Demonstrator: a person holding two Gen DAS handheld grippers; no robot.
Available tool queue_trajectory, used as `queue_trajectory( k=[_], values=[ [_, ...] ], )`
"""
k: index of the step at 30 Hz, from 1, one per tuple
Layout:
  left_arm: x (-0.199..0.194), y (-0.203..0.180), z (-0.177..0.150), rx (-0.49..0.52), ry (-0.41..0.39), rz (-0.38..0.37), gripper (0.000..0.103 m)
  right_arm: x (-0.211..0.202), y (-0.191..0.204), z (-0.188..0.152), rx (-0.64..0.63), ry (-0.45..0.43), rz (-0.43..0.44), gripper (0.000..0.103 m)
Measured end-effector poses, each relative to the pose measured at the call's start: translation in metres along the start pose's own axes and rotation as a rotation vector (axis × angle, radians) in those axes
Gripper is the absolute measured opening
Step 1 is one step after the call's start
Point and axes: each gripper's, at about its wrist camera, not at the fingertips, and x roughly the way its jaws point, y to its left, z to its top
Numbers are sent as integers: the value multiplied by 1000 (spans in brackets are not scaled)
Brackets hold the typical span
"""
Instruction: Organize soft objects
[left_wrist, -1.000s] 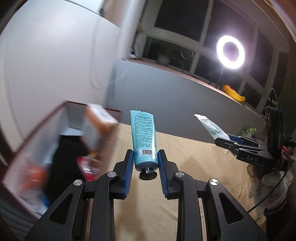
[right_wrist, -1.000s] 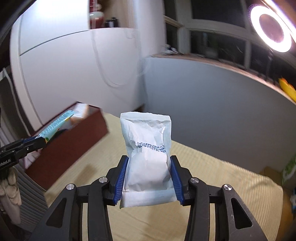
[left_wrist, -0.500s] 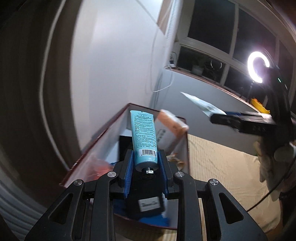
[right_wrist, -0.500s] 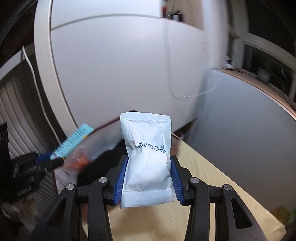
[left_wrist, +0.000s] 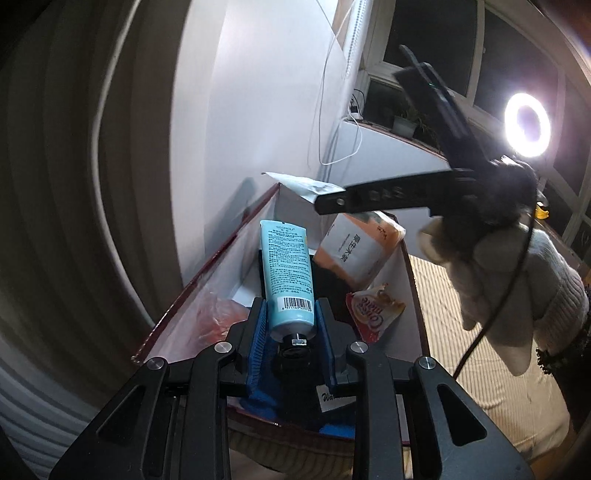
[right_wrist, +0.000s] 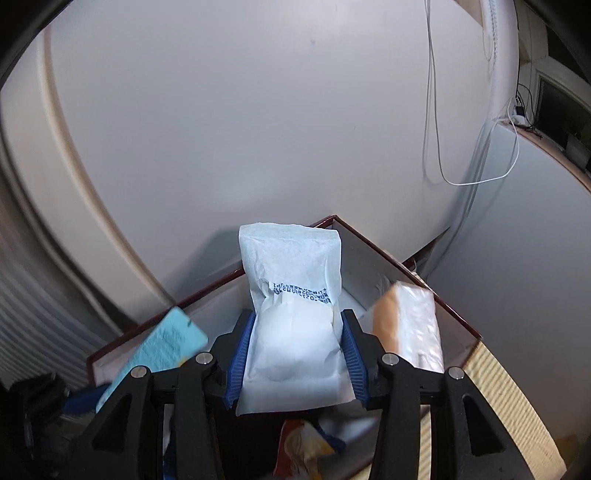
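Left tongs (left_wrist: 291, 325) are gripping a blue tube (left_wrist: 287, 280) near its capped end, its flat crimped end pointing away, and holding it above the open dark-red box (left_wrist: 207, 273). Ahead of these tongs, inside the box, an orange-and-white tissue pack (left_wrist: 360, 249) is leaning against the right-hand wall, and a small snack packet (left_wrist: 373, 310) is lying just right of the tube. Right tongs (right_wrist: 297, 354) are clamping a white pouch (right_wrist: 295, 314) between the blue pads (right_wrist: 240, 350), also over the box (right_wrist: 388, 262). From the left view, the right tongs (left_wrist: 334, 199) are reaching in from the right, in a white-gloved hand (left_wrist: 509, 269), with the pouch (left_wrist: 299, 182) sticking out past the box's far edge
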Motion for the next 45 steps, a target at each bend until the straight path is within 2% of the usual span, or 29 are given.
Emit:
queue_trajectory(
  k=[2, 4, 6, 8, 17, 28, 30, 31, 35, 39, 43, 45],
  values=[
    [2, 0, 1, 0, -3, 6, 25, 2, -1, 3, 8, -4, -6, 47],
    [0, -1, 1, -2, -9, 5, 25, 5, -1, 6, 15, -6, -2, 56],
    [3, -4, 3, 6, 2, -5, 35, 4, -1, 7, 20, -11, -9, 59],
    [0, -8, 4, 7, -13, 0, 38, 2, -1, 7, 18, -12, -13, 66],
    [-11, -9, 1, -8, -33, -5, 38, -17, -10, -4, 46, -31, -11, 67],
    [-27, -20, -7, 2, -44, 2, 38, -63, -16, -39, 79, -67, -14, 68],
    [-32, -22, -8, 1, -52, 8, 49, -73, -16, -45, 87, -78, -12, 68],
    [-33, -23, -9, -2, -56, 11, 52, -78, -17, -48, 91, -85, -12, 69],
    [-41, -27, -11, -3, -69, 15, 53, -97, -17, -63, 103, -107, -11, 71],
    [-51, -34, -15, 1, -87, 18, 62, -115, -17, -81, 108, -129, -26, 76],
    [-58, -42, -19, 11, -95, 21, 64, -134, -16, -100, 113, -154, -35, 80],
    [-62, -46, -21, 11, -103, 26, 71, -143, -15, -110, 103, -168, -63, 82]
  ],
)
